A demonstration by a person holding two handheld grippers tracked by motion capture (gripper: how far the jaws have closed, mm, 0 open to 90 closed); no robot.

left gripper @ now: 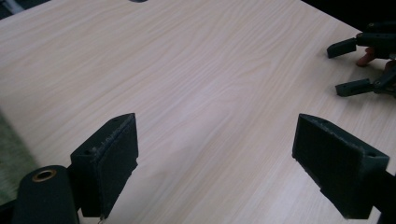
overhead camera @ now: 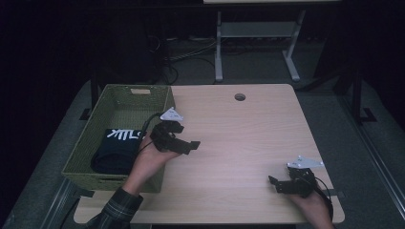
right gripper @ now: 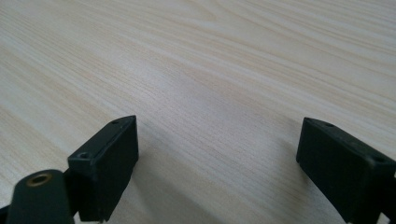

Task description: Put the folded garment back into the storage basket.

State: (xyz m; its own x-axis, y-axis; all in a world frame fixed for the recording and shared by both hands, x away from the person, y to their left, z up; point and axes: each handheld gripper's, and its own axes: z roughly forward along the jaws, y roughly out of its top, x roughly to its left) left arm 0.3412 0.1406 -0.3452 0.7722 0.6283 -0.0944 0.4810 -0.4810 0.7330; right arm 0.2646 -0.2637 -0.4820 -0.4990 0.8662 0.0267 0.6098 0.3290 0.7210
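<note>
A person holds my left gripper [overhead camera: 188,137] just right of a green woven basket [overhead camera: 119,88], above the light wooden table [overhead camera: 248,133]. Its jaws stand wide apart over bare wood in the left gripper view, so the left gripper [left gripper: 217,135] is open and holds nothing. A folded dark blue garment [overhead camera: 117,149] with white print lies in the basket. My right gripper [overhead camera: 276,184] rests low at the table's front right, also open. In the right gripper view the right gripper [right gripper: 217,133] has only bare wood between its jaws. From the left gripper view the right gripper [left gripper: 362,63] sits far off.
The basket overhangs the table's left side, and its edge [left gripper: 7,154] is just beside the left jaw. A round cable hole [overhead camera: 239,97] lies near the table's far edge. Beyond it stand a white table frame [overhead camera: 258,33] and floor cables [overhead camera: 191,53].
</note>
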